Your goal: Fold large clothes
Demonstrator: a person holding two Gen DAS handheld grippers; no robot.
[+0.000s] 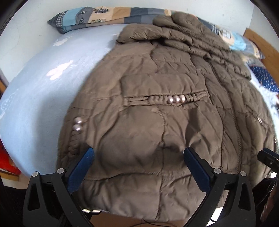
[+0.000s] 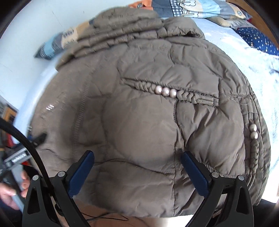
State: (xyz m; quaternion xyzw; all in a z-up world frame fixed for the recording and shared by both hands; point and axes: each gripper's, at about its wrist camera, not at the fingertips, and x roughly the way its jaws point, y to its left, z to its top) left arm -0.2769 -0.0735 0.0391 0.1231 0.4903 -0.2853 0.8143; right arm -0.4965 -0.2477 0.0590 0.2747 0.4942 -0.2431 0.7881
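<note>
A large olive-brown quilted jacket (image 1: 148, 87) (image 2: 148, 122) lies spread flat on a pale blue bed sheet (image 1: 34, 104), hem toward me. Braided trim with pearl beads (image 1: 176, 99) (image 2: 164, 91) marks its pockets. A sleeve (image 1: 200, 40) (image 2: 122, 31) lies folded across its far end. My left gripper (image 1: 138, 151) hovers over the near hem with its blue pads spread wide and nothing pinched. My right gripper (image 2: 137, 154) stands the same way, open over the hem. Its black tip (image 1: 268, 158) shows at the edge of the left wrist view.
A patchwork pillow (image 1: 104, 15) (image 2: 200, 8) lies along the wall at the head of the bed. A dark blue dotted cloth (image 1: 266, 78) (image 2: 258, 40) sits beside the jacket. A wooden bed frame (image 1: 261, 43) borders that side. A person's hand (image 2: 10, 192) holds the other gripper.
</note>
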